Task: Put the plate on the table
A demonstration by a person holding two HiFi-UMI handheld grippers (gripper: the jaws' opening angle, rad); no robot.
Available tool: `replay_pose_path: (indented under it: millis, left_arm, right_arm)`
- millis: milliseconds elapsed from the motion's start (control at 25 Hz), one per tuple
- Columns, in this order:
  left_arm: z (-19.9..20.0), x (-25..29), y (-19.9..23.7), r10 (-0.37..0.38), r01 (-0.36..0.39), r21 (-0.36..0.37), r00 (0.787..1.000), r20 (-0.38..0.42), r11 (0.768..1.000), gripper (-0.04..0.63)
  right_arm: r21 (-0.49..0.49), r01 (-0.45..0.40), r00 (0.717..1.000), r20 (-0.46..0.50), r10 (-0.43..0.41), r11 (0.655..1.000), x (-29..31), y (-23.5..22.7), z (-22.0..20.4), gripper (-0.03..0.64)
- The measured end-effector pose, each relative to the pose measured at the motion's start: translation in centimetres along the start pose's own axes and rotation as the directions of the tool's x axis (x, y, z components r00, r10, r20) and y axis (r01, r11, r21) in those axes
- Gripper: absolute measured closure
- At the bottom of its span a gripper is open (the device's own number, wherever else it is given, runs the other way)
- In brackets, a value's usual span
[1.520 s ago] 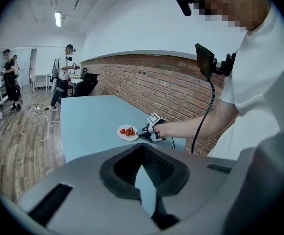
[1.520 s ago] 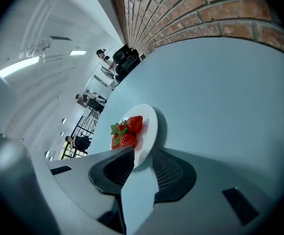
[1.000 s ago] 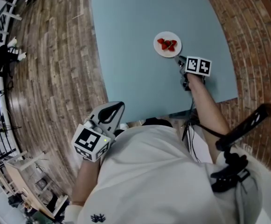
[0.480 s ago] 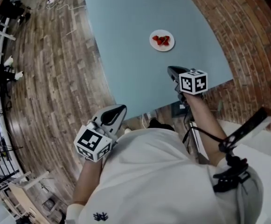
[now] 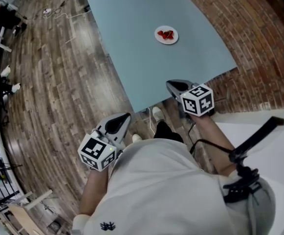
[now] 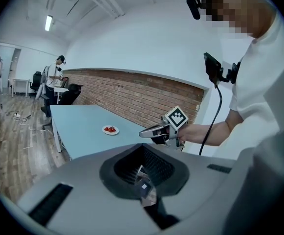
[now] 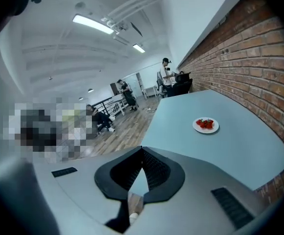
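Right gripper (image 5: 172, 85): jaws closed, nothing between them. It's off the table's near edge now, above the wooden plank floor (image 5: 54, 87). A second ago it sat just at the plate's 5 o'clock, so it has let go and pulled back. Left gripper (image 5: 125, 116): also closed and empty, barely moved. The small round white plate (image 5: 167, 41) with red fruit pieces (image 5: 166, 34) sits flat on the light-blue table (image 5: 127, 38), at 12 o'clock and well apart. Placement looks done; the person is backing away.
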State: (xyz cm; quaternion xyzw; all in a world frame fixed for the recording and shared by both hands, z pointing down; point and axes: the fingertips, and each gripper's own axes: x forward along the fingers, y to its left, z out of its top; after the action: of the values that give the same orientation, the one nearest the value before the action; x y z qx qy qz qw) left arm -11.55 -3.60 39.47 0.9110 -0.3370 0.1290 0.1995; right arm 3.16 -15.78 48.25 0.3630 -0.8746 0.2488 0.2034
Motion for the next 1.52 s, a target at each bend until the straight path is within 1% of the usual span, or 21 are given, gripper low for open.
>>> replay_pose_path:
  millis: [280, 400, 520, 680, 960, 1520]
  left_arm:
    - [-2.4, -3.8, -1.7, -0.033, 0.033, -0.004, 0.999, 0.034, 0.999, 0.594]
    - [-3.4, -4.9, -2.6, -0.058, 0.058, -0.001, 0.997, 0.044, 0.998, 0.594]
    - [-4.0, -5.5, -3.4, -0.068, 0.068, 0.002, 0.997, 0.046, 0.998, 0.594]
    - [-4.6, -6.2, -3.4, -0.063, 0.064, -0.014, 0.997, 0.052, 0.998, 0.594]
    - [-4.9, -6.8, -3.3, -0.066, 0.067, -0.009, 0.996, 0.052, 0.998, 0.594]
    - [-4.6, -6.6, -2.4, -0.078, 0.078, -0.005, 0.996, 0.045, 0.997, 0.594]
  right_arm:
    - [-0.108, -0.023, 1.0, 0.015, 0.025, 0.994, -2.9, 8.3, -1.5, 0.607]
    - [-0.125, -0.027, 1.0, 0.005, 0.028, 0.992, -4.1, 10.9, -2.6, 0.607]
    - [-0.135, -0.045, 0.999, -0.005, 0.044, 0.99, -4.9, 12.6, -3.7, 0.607]
    - [-0.154, -0.058, 0.998, -0.017, 0.056, 0.986, -5.6, 14.0, -4.6, 0.607]
    - [-0.175, -0.078, 0.997, -0.029, 0.075, 0.982, -5.5, 15.9, -5.0, 0.607]
    - [-0.21, -0.082, 0.996, -0.049, 0.073, 0.974, -5.0, 16.7, -4.5, 0.607]
